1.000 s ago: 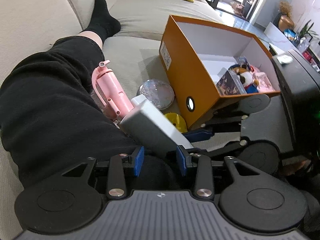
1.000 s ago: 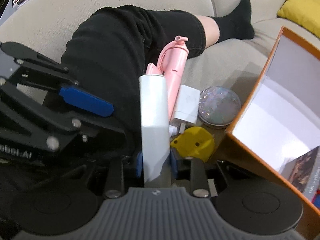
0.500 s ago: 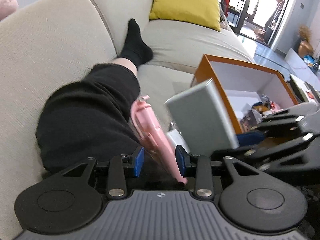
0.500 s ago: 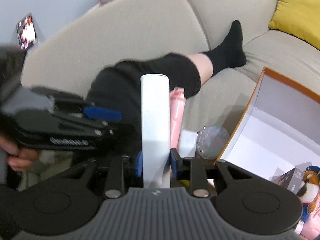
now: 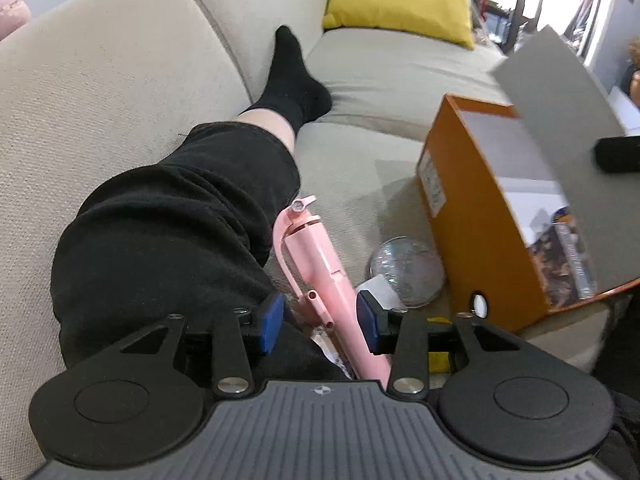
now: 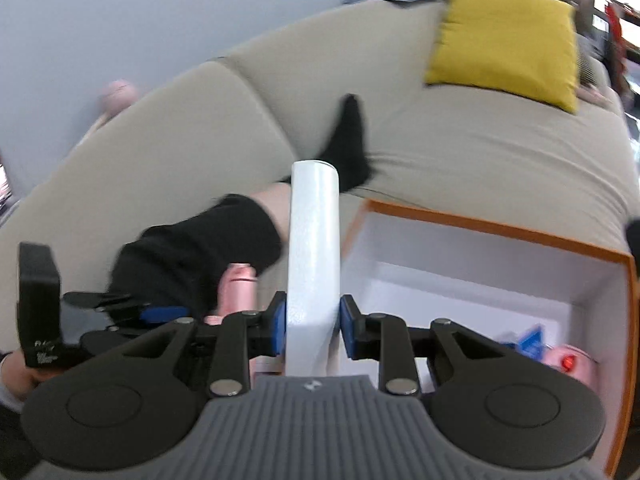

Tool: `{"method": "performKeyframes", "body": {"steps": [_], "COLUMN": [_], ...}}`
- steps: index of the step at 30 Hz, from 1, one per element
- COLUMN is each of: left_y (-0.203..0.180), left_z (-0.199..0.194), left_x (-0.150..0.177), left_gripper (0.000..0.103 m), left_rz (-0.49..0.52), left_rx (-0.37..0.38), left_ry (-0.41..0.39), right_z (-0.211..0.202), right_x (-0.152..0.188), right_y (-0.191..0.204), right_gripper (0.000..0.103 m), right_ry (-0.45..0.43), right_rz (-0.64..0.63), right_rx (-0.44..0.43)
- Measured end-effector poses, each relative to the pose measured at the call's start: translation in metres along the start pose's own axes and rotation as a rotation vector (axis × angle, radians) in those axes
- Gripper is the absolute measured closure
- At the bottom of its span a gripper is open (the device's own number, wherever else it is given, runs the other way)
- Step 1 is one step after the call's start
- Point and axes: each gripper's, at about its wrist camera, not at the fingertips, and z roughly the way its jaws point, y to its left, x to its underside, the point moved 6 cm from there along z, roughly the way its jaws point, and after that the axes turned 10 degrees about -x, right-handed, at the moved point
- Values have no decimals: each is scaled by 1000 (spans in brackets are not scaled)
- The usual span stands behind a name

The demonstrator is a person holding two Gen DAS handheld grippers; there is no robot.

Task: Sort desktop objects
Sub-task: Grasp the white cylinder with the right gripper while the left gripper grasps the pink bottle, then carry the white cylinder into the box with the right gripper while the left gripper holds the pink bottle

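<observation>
Fingers of your right gripper (image 6: 312, 330) clamp the white box (image 6: 314, 248), raised just left of the orange box (image 6: 496, 224); carry it rightward over the rim before releasing. Your left gripper (image 5: 320, 322) is opening, fingers astride the pink tool (image 5: 320, 264) on the sofa (image 5: 380, 160).

The right hand-held gripper (image 6: 313, 330) is lifting the white box (image 6: 314, 264) away from the cluster on the sofa; the box, earlier lying before the left hand-held gripper (image 5: 320, 320), is now showing at the upper right of the left view, over the orange box (image 5: 476, 216). The left hand-held gripper's jaws are opening around the pink tool (image 5: 320, 264), now between them.
</observation>
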Motion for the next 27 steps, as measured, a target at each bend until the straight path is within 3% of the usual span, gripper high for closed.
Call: {"method": "performKeyframes", "body": {"steps": [5, 11, 15, 27], "left_y": [-10, -15, -14, -7], "left_z": [13, 26, 31, 25], "left_x": [-2, -1, -1, 1], "left_gripper": [58, 79, 92, 94], "left_rz": [14, 56, 50, 3], "left_rx": [-83, -164, -151, -82], "left_ry": [-1, -23, -31, -117], "right_z": [7, 26, 30, 38], "right_x": [11, 15, 20, 25], "right_y": [-14, -9, -15, -36], "right_gripper": [74, 74, 74, 74], "right_ry": [22, 44, 57, 101], "right_rz": [51, 32, 44, 116], "right_rx": [16, 11, 12, 46]}}
